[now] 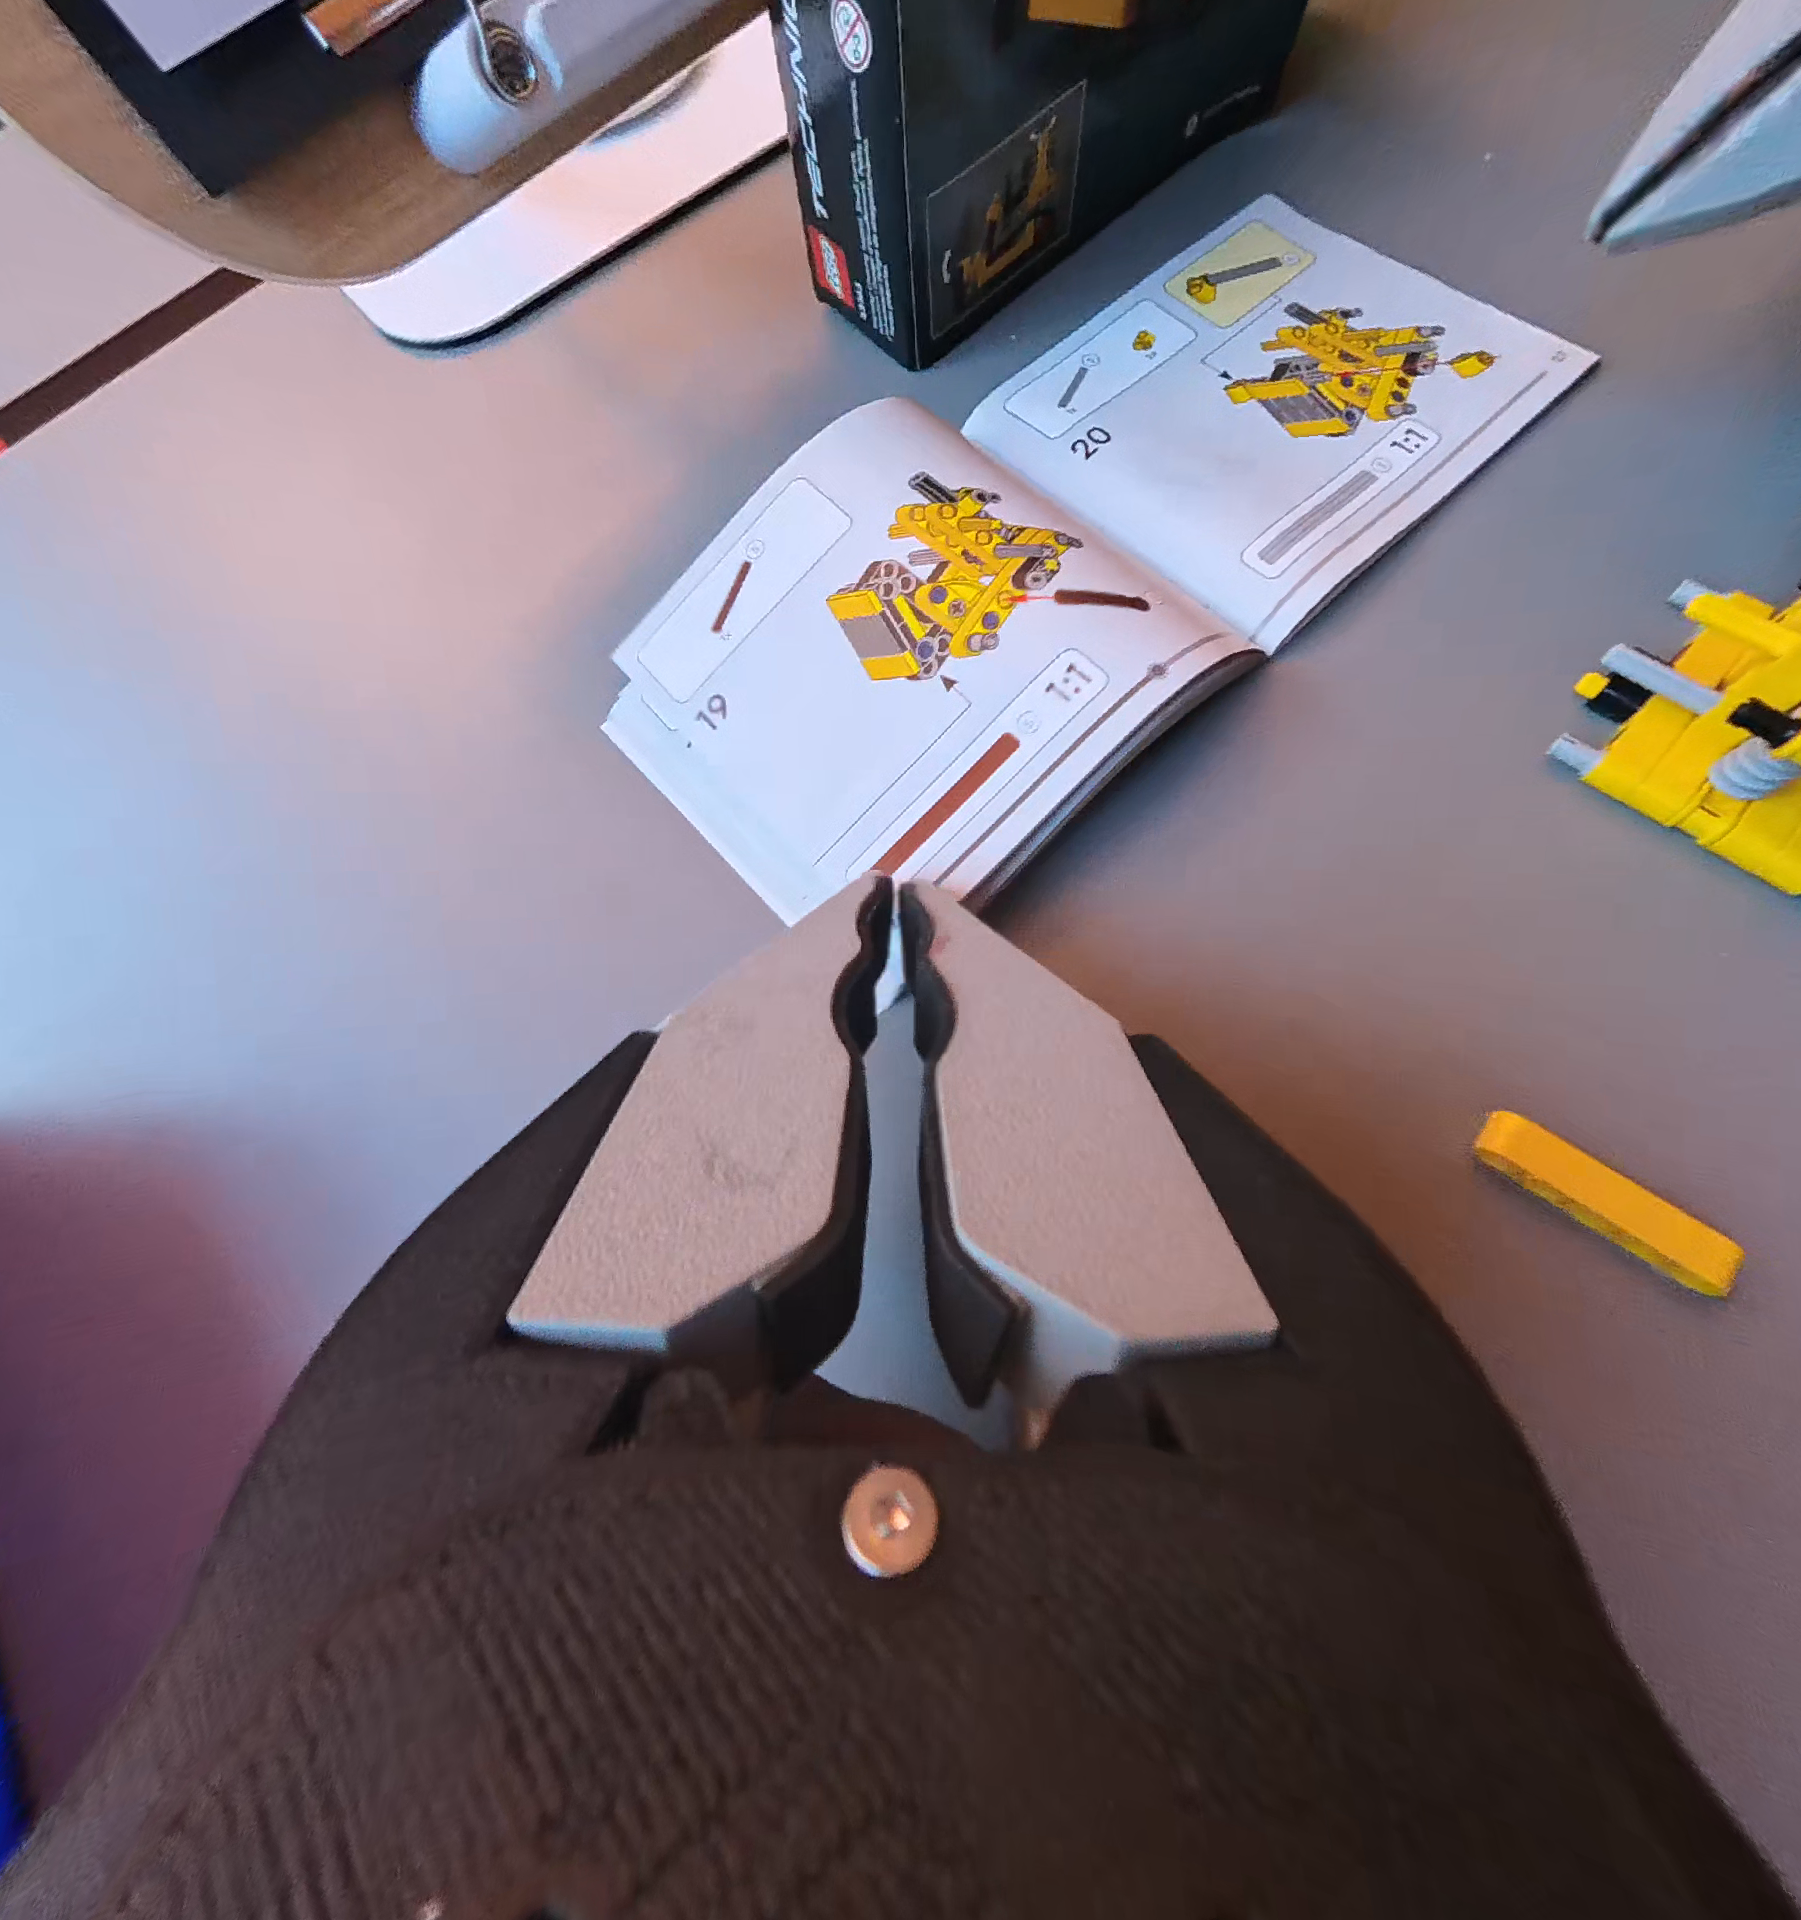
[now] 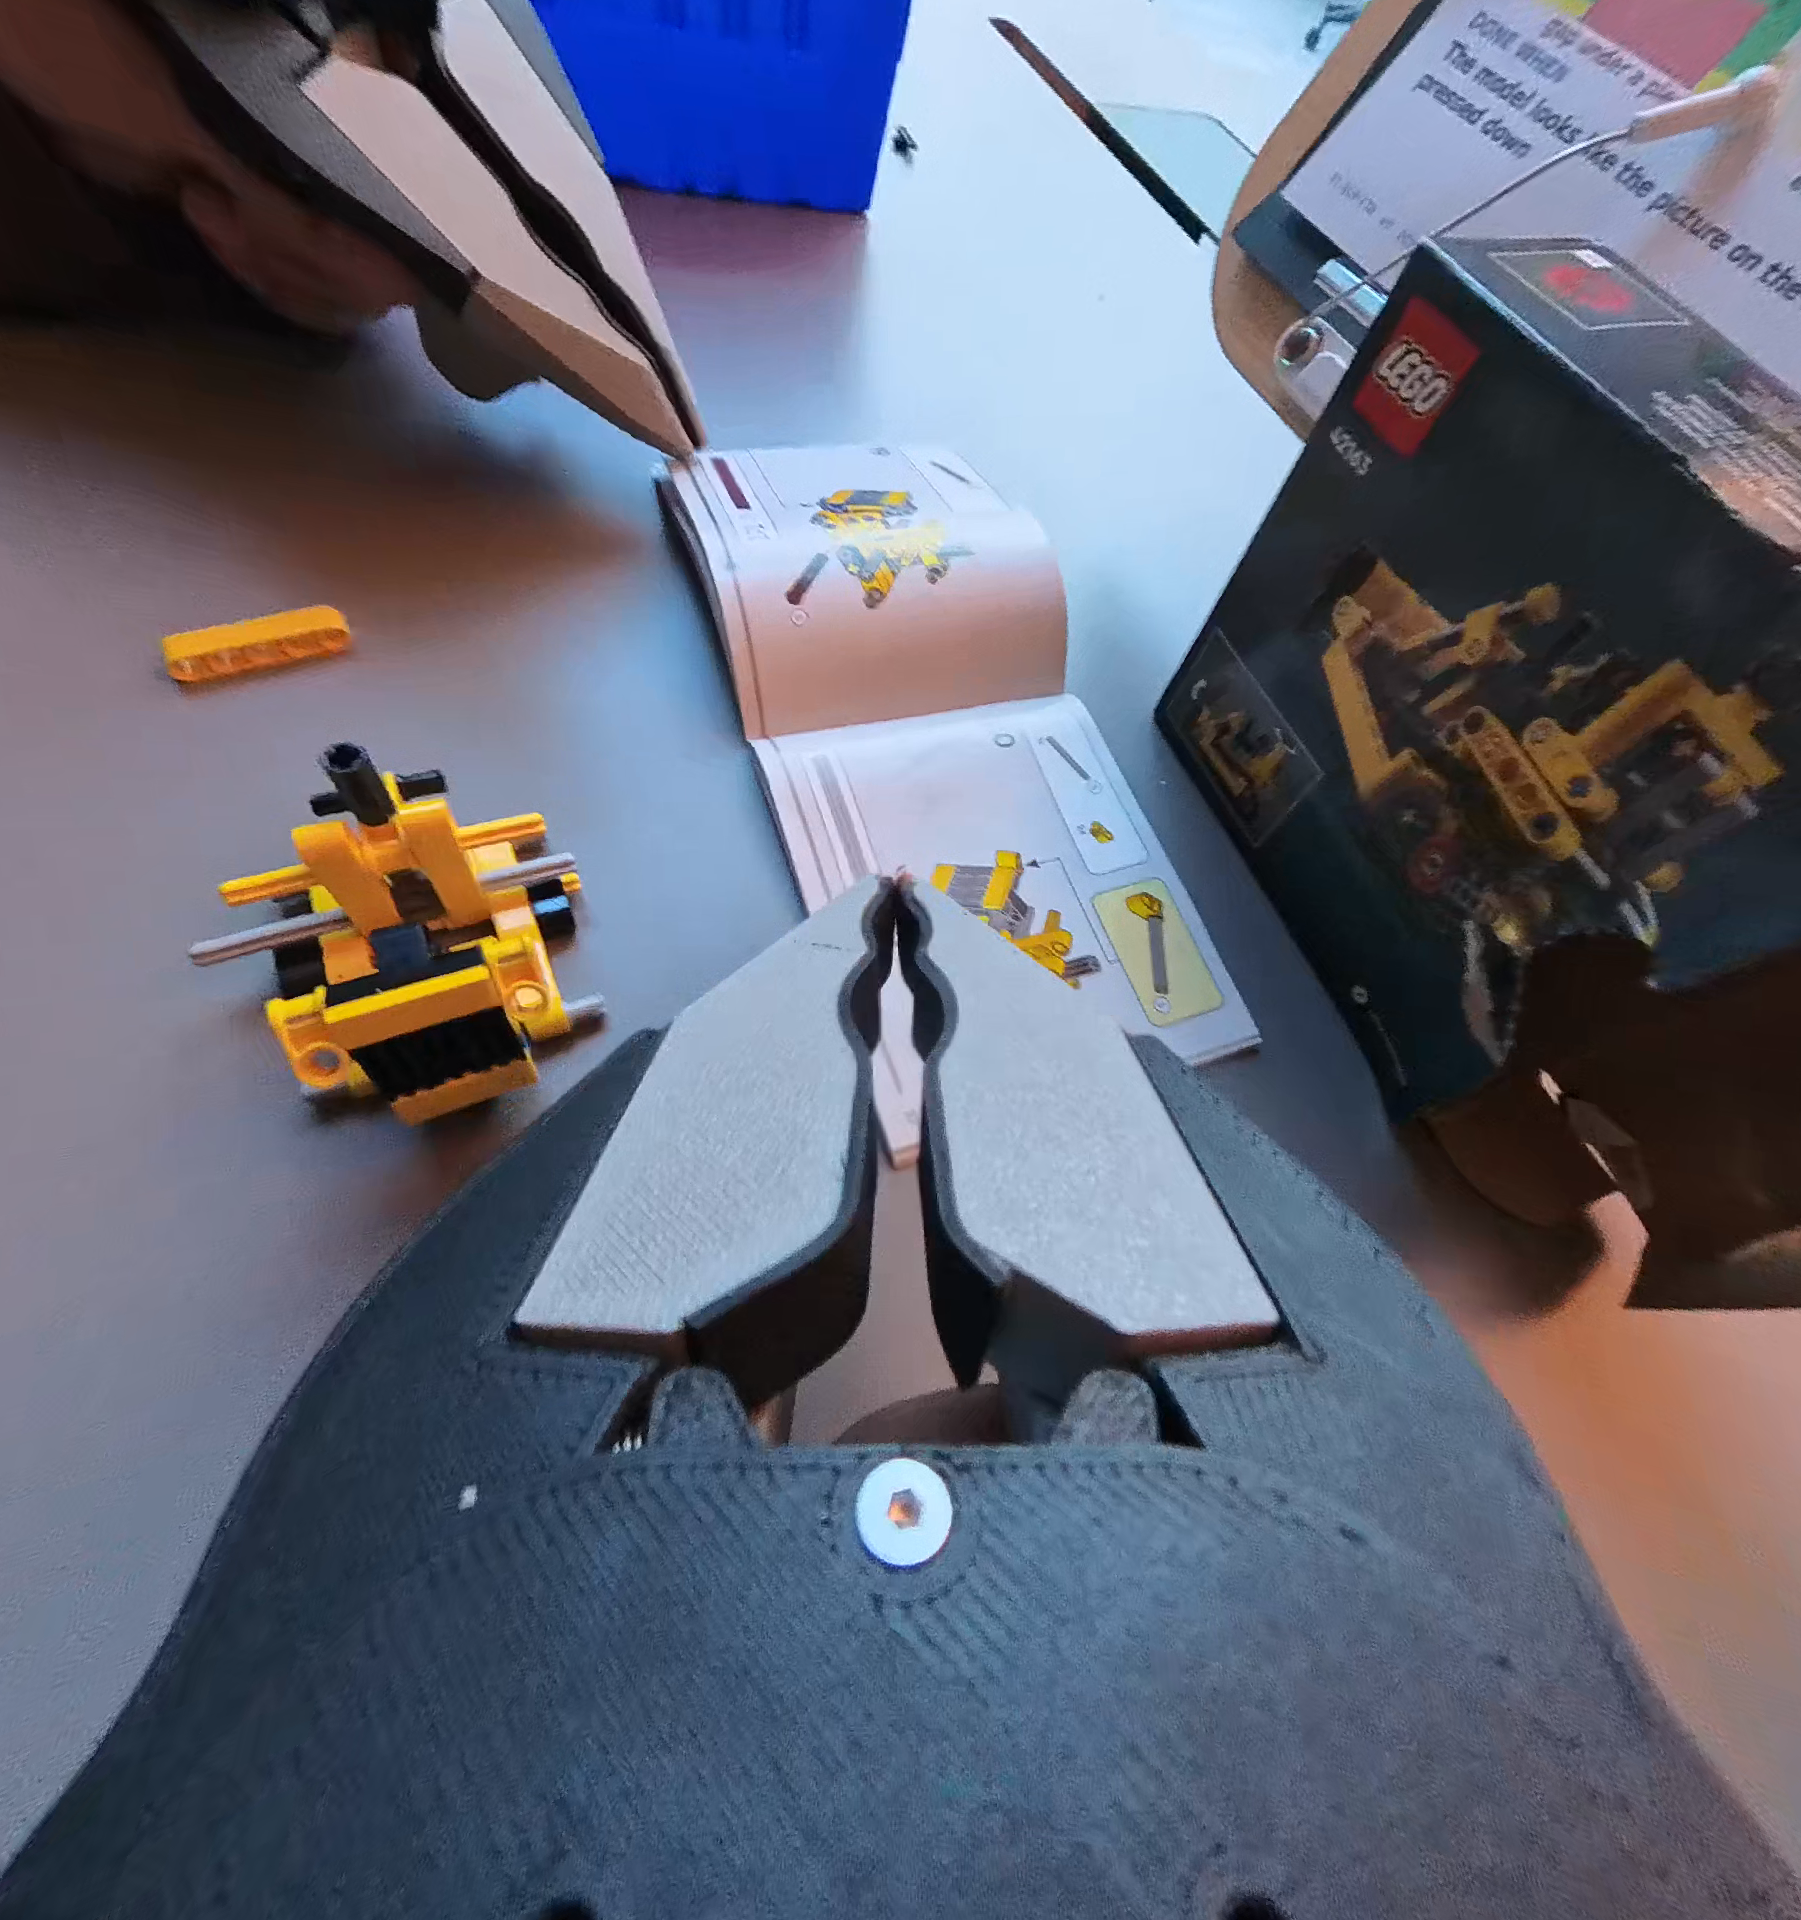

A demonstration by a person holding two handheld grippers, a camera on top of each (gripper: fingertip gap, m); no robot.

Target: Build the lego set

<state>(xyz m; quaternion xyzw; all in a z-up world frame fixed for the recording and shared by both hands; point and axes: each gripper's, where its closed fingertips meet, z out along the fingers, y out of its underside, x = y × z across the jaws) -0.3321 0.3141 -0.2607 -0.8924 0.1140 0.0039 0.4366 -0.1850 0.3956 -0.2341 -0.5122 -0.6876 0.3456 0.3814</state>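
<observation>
A partly built yellow and black lego model (image 1: pixel 1737 727) (image 2: pixel 408 935) stands on the grey table (image 1: pixel 304 623). A loose yellow beam (image 1: pixel 1608 1200) (image 2: pixel 255 642) lies near it. The instruction booklet (image 1: pixel 1083 540) (image 2: pixel 927 644) lies open. My left gripper (image 1: pixel 894 899) is shut, its tips at the booklet's near corner; I cannot tell if a page is pinched. It also shows in the right wrist view (image 2: pixel 683 442). My right gripper (image 2: pixel 898 883) is shut and empty above the booklet's other page, and shows in the left wrist view (image 1: pixel 1727 135).
The black lego box (image 1: pixel 979 156) (image 2: pixel 1498 727) stands behind the booklet. A monitor stand (image 1: pixel 522 239) is at the back. A blue bin (image 2: pixel 730 94) and a clipboard with a sheet (image 2: pixel 1498 135) sit at the table's far side. A hand (image 2: pixel 283 239) holds the left gripper. There is about 20 cm between the tips of the two grippers.
</observation>
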